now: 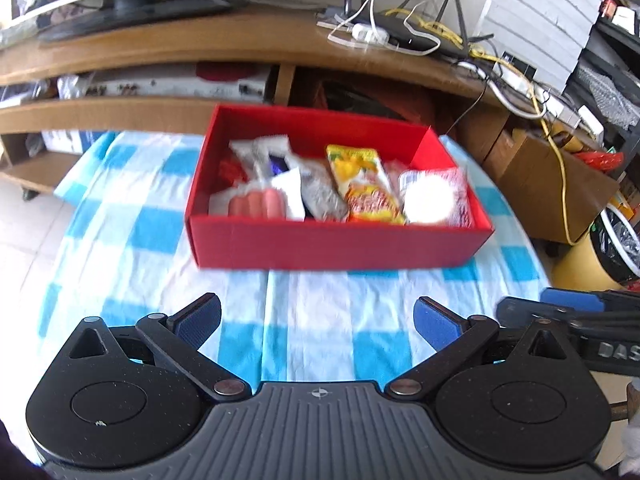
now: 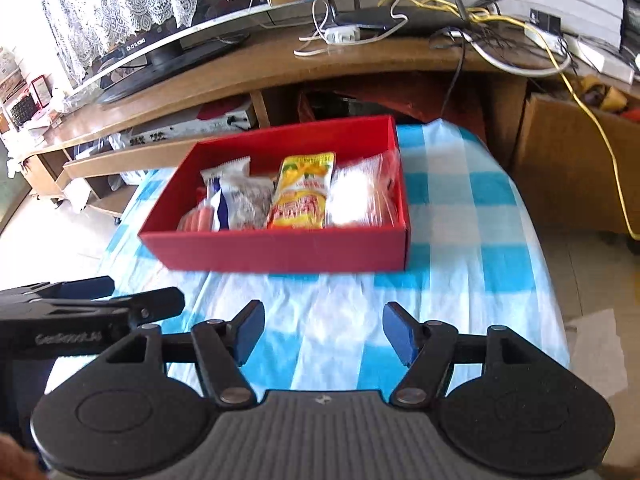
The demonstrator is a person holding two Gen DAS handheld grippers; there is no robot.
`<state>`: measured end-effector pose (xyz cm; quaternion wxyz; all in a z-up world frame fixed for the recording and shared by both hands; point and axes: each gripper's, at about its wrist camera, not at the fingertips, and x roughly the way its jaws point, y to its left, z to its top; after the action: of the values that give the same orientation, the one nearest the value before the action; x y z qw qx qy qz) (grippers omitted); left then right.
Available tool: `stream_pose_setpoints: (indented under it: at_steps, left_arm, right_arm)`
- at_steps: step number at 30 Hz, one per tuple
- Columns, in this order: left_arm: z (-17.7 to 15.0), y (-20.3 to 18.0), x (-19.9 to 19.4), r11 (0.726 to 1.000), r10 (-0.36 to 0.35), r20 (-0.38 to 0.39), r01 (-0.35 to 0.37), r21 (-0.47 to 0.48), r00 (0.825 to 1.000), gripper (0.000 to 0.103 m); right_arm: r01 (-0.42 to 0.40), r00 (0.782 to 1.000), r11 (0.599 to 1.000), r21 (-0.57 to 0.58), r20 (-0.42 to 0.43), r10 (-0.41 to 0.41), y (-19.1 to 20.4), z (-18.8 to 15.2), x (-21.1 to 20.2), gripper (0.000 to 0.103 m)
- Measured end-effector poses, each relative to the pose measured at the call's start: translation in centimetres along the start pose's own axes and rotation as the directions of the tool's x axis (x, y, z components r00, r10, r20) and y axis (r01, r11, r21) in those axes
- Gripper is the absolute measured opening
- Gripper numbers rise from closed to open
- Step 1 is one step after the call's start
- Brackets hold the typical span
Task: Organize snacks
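Wooden desk [image 1: 224, 46], tiled floor [image 1: 24, 236]

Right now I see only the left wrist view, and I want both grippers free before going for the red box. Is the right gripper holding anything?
Observer: No. The right wrist view shows the right gripper open, with only the checked cloth behind the gap.
Operator: Is it lined up with the box?
Observer: Roughly. The red box sits ahead of it and slightly to the left, with its near wall facing the gripper.
Operator: Is there anything on the floor on that side?
Observer: Yes, a pale sheet lies on the floor beside the table's right edge.
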<state>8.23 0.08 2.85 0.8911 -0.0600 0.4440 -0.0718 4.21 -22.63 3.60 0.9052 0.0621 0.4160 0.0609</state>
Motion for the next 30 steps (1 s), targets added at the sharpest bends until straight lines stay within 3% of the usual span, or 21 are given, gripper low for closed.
stream_pose_setpoints:
  at_steps: [8,11,14,16,22,30]
  left_arm:
    - [-1.8,-0.2,-0.4,0.999,0.032,-0.029,-0.031,0.011,0.999,0.103]
    - [-2.3,-0.2,-2.4,0.997,0.071,0.068,-0.072,0.009,0.995,0.103]
    - [-2.7,-1.2,-4.7,0.981,0.175,0.207,-0.188,0.046,0.963,0.103]
    - [-2.6,-1.7,-5.2,0.979,0.181,0.223,-0.198,0.057,0.958,0.103]
    - [-2.6,-1.4,-3.8,0.992,0.114,0.154,-0.120,0.031,0.981,0.103]
    - [-3.2,-1.9,-2.4,0.985,0.148,0.076,-0.154,0.078,0.986,0.103]
  right_arm:
    - [-0.014,1.000,1.000,0.003,0.003,0.014,0.0,-1.2,-0.8,0.077]
    - [-0.022,1.000,1.000,-0.002,0.013,0.022,0.1,-1.4,-1.1,0.077]
    - [-0.033,0.999,0.999,-0.006,0.024,0.033,0.2,-1.5,-1.6,0.077]
    - [-0.039,0.999,0.999,-0.010,0.029,0.040,0.3,-1.6,-1.7,0.077]
    - [-0.036,0.999,0.999,-0.023,0.023,0.036,0.8,-1.9,-1.7,0.078]
    - [-0.020,1.000,0.999,-0.027,0.005,0.020,0.8,-2.1,-1.1,0.078]
